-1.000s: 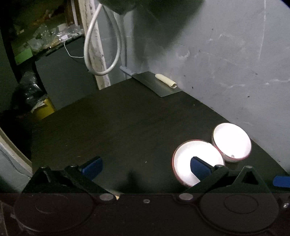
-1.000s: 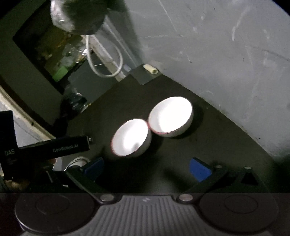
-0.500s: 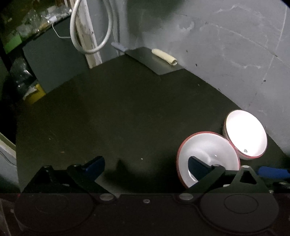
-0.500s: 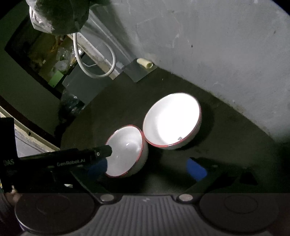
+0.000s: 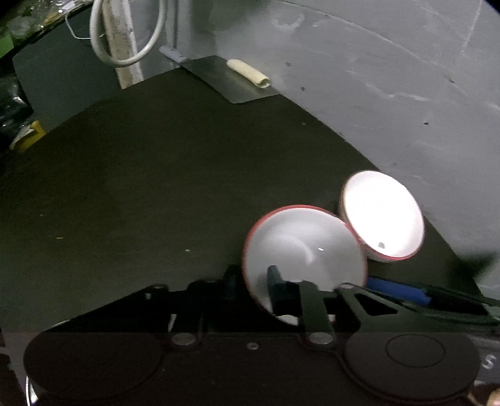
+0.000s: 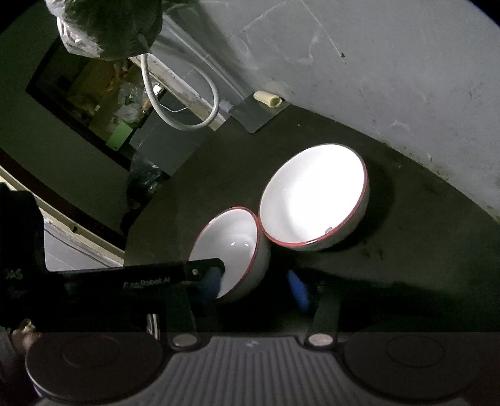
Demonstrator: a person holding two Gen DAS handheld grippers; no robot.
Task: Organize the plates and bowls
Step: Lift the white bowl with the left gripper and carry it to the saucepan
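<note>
Bkgd clutter only, dim light

Dark table (image 5: 131, 187) runs up to grey wall (image 5: 390, 62), scuffed w/ pale streaks. Metal sheet (image 5: 225, 82) lies at table's far corner by wall, cream roll (image 5: 248, 73) on top of it. White cable (image 5: 125, 47) loops down over pale post (image 5: 120, 53). Plastic bag (image 6: 103, 28) hangs top-left in rt view; green box (image 6: 118, 136) sits among shelf mess beyond, too dark to ID more.

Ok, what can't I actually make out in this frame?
- Left wrist view: the left gripper straddles the wall of the near bowl. Shadow hides whether it pinches.
- Right wrist view: the right gripper has its pads in darkness, with the left gripper's finger crossing in front. Contact with the near bowl is unclear.
- The speck in the far bowl is too small to identify.
</note>
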